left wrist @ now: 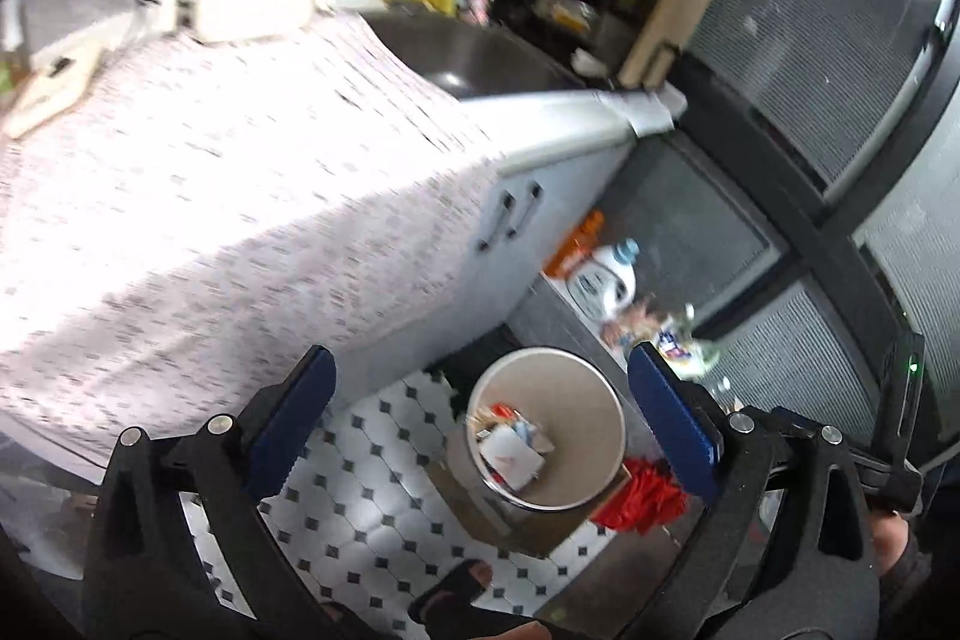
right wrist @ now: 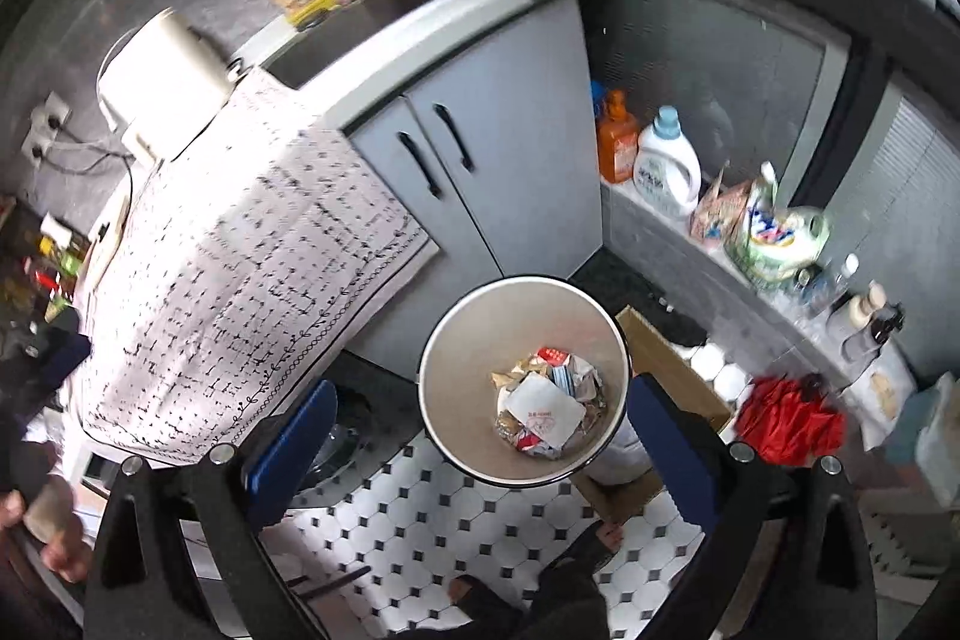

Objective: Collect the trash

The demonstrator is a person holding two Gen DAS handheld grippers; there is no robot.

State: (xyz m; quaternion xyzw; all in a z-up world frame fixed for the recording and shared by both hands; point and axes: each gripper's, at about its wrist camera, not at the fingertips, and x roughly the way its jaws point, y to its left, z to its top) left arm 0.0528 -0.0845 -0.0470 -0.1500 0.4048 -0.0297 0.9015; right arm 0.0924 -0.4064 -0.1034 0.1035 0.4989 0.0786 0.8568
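Observation:
A round beige waste bin (right wrist: 456,340) stands on the tiled floor below both grippers; its rim also shows in the left wrist view (left wrist: 591,388). Crumpled wrappers and a white paper packet (right wrist: 543,409) lie at its bottom, seen too in the left wrist view (left wrist: 510,445). My left gripper (left wrist: 480,412) hangs high above the bin, jaws wide apart, nothing between the blue pads (left wrist: 294,418). My right gripper (right wrist: 480,436) is likewise open and empty over the bin, its blue pads (right wrist: 294,445) flanking the bin in the picture.
A table with a patterned white cloth (right wrist: 240,244) stands left of the bin, a grey cabinet (right wrist: 480,148) behind it. Detergent bottles (right wrist: 666,166) and bags line a ledge on the right. A red cloth (right wrist: 786,421) and cardboard (right wrist: 666,358) lie nearby. Sandalled feet (right wrist: 576,550) stand on the tiles.

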